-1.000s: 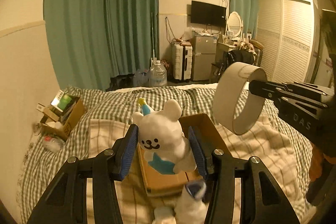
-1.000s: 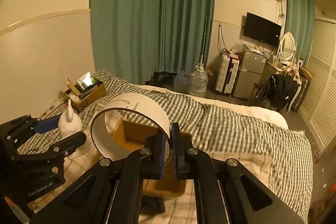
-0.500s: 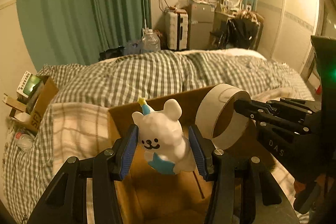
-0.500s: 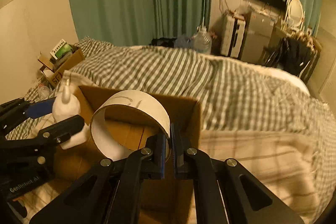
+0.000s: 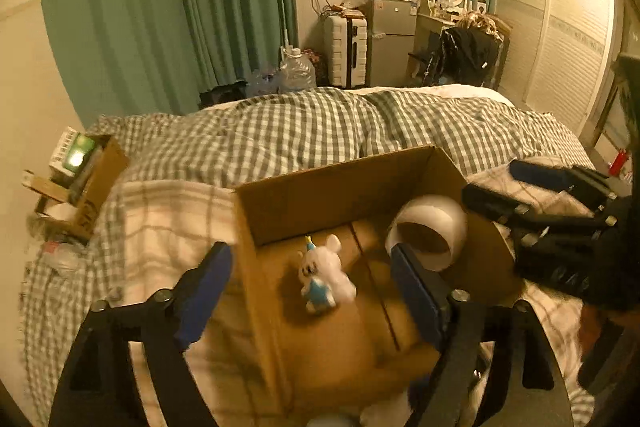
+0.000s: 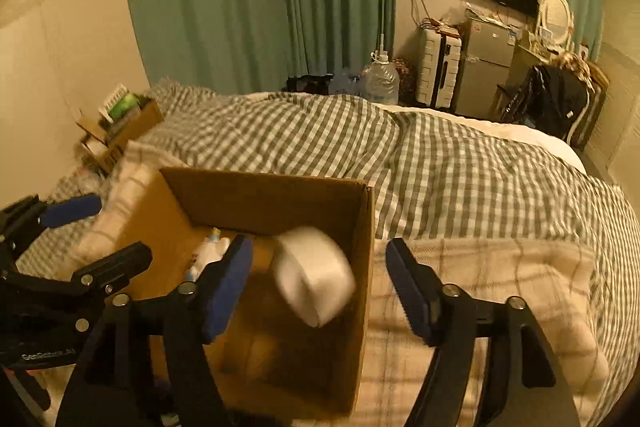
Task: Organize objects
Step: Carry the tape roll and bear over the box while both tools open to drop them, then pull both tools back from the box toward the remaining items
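Observation:
An open cardboard box (image 5: 340, 187) (image 6: 276, 199) sits on the bed. A white bear toy (image 5: 324, 275) with a blue party hat lies on the box floor; part of it shows in the right wrist view (image 6: 208, 251). A white tape roll (image 5: 428, 231) lies in the box's right side; it is blurred in the right wrist view (image 6: 316, 275). My left gripper (image 5: 312, 287) is open and empty above the box. My right gripper (image 6: 320, 287) is open and empty above the box; it also shows in the left wrist view (image 5: 552, 203).
The bed has a green checked duvet (image 5: 320, 131) and a pale plaid blanket (image 6: 480, 275) under the box. A small cardboard box of items (image 5: 76, 179) stands at the bed's left edge by the wall. Curtains, suitcase, fridge and a wardrobe are beyond the bed.
Both grippers opened. The bear dropped from my left gripper into the box and the tape roll dropped from my right gripper into the box.

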### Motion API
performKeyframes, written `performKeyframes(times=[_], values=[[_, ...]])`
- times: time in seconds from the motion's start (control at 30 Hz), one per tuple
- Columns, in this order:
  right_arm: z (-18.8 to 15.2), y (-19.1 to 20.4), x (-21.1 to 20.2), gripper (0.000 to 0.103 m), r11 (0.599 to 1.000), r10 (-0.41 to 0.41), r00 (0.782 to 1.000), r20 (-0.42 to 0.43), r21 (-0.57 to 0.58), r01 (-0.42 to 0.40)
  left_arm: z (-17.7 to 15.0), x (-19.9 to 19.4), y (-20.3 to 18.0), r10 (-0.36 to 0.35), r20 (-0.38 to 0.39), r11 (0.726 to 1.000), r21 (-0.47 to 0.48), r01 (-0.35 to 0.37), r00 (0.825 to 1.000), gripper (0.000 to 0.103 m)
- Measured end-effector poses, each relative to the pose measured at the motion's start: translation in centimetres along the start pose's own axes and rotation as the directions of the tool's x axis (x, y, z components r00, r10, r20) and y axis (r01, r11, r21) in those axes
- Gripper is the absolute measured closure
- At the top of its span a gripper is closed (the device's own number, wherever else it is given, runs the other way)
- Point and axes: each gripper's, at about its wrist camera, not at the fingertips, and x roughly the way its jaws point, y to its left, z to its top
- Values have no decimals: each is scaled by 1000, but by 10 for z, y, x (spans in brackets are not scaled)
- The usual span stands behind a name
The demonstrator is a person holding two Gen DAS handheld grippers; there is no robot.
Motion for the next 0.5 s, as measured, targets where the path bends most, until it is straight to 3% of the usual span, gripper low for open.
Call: performKeyframes(times=[0.03,0.23,0.5], values=[[2,1,-9,25,1000,-4,1000,8,1,4,-1,-11,1,6,10,1000,-2,-6,1000,6],[6,17,-86,16,995,-79,993,83,-57,84,-13,-77,6,19,65,1000,-1,-19,998,3],[-11,42,-173,15,995,-76,989,129,-53,84,-33,-141,12,28,122,1000,-13,-27,992,0]])
